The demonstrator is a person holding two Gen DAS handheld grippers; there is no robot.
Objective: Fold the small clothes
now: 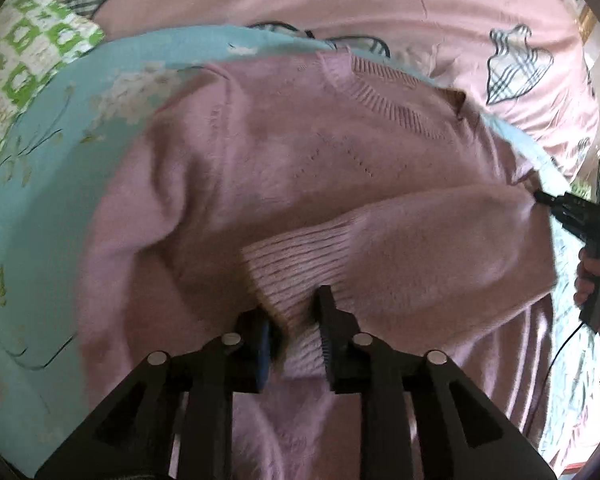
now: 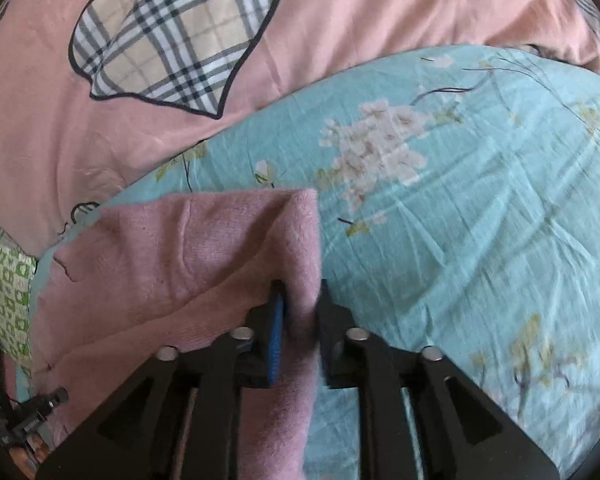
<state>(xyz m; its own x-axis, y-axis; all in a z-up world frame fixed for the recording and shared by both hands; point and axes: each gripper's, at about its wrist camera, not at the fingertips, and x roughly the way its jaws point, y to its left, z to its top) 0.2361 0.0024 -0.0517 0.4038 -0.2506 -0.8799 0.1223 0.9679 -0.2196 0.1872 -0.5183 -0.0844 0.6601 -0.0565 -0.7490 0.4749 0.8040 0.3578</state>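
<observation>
A pink knitted sweater [image 1: 300,168] lies on a light blue floral sheet [image 1: 40,200], neckline toward the far side. My left gripper [image 1: 296,320] is shut on the sweater's ribbed sleeve cuff [image 1: 300,264], which lies across the body. My right gripper [image 2: 300,304] is shut on a fold of the sweater [image 2: 204,240] at its right edge. It also shows in the left wrist view [image 1: 540,198], pinching the fabric at the far right. The left gripper [image 2: 56,396] shows small at the lower left of the right wrist view.
A pink duvet [image 2: 60,120] with plaid heart patches [image 2: 172,36] lies beyond the blue sheet [image 2: 460,220]. A green and white patterned cloth [image 1: 28,64] lies at the far left. A hand [image 1: 596,280] holds the right gripper's handle.
</observation>
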